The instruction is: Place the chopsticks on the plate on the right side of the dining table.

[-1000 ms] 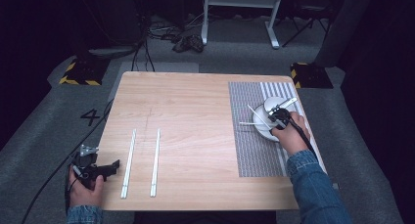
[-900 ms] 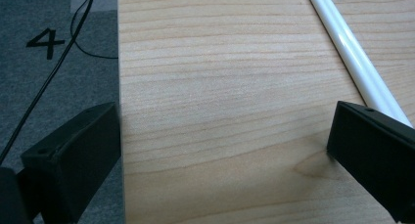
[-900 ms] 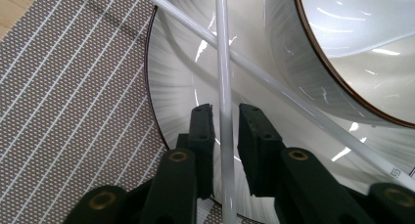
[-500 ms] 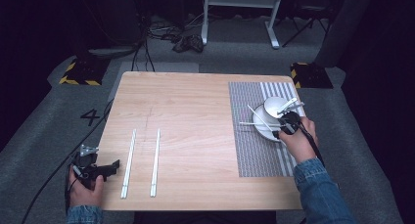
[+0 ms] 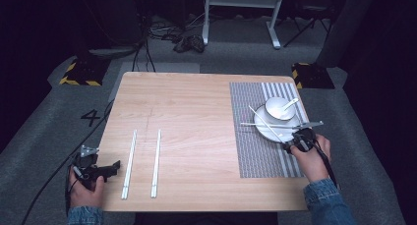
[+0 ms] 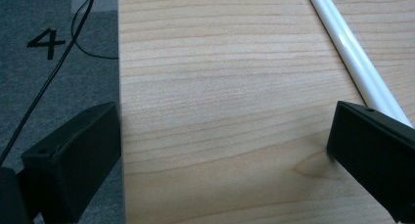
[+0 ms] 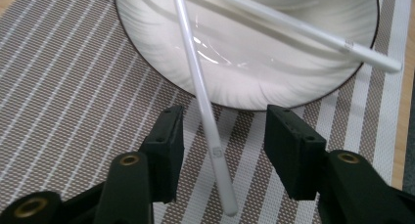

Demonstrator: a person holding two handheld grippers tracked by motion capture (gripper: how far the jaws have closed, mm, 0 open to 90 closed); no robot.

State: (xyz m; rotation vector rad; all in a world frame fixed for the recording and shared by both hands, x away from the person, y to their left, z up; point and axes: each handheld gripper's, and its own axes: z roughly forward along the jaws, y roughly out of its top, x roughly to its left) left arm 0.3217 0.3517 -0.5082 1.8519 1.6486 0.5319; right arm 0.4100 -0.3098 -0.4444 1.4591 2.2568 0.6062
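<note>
Right gripper view: right tongs (image 7: 222, 150) spread wide, chopstick (image 7: 203, 101) straddled lengthwise between jaws, running to plate (image 7: 244, 62).

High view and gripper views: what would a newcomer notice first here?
The white plate on the striped placemat at the table's right, with a small bowl on it and two white chopsticks crossed over it. The right gripper is open around one chopstick's end. Two more chopsticks lie parallel beside the open left gripper.
</note>
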